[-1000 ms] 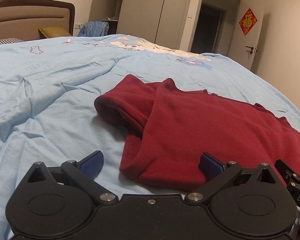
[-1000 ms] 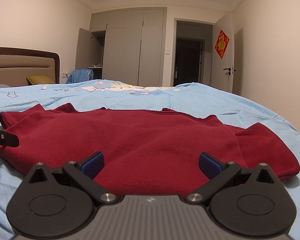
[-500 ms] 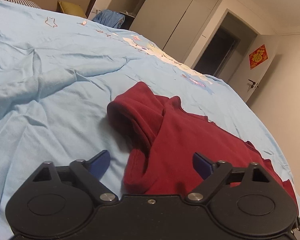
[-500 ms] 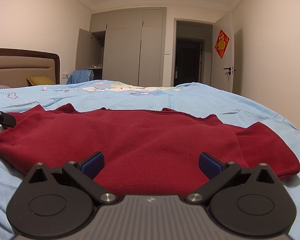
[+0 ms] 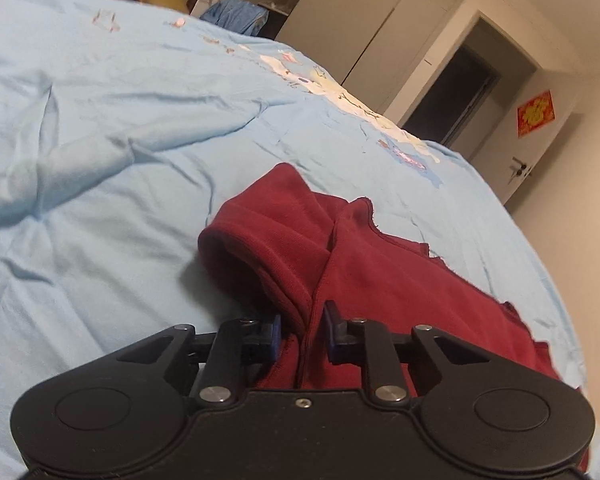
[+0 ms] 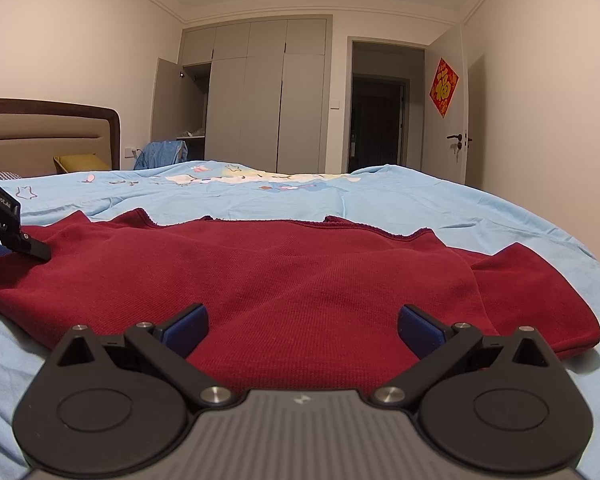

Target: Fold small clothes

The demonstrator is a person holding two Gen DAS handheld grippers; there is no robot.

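Bare bedsheet [image 5: 100, 240] lies open left of sweater [image 5: 400, 280].

Light blue bedsheet [image 6: 380, 200], grey wardrobe [image 6: 260, 96], red door ornament [image 6: 444, 87], headboard [image 6: 40, 128].

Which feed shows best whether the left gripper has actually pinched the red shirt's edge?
The left wrist view: the left gripper is closed on the red shirt, its blue pads squeezing a fold by the sleeve. The right wrist view shows only one black fingertip of it at the shirt's left edge, hiding the contact.
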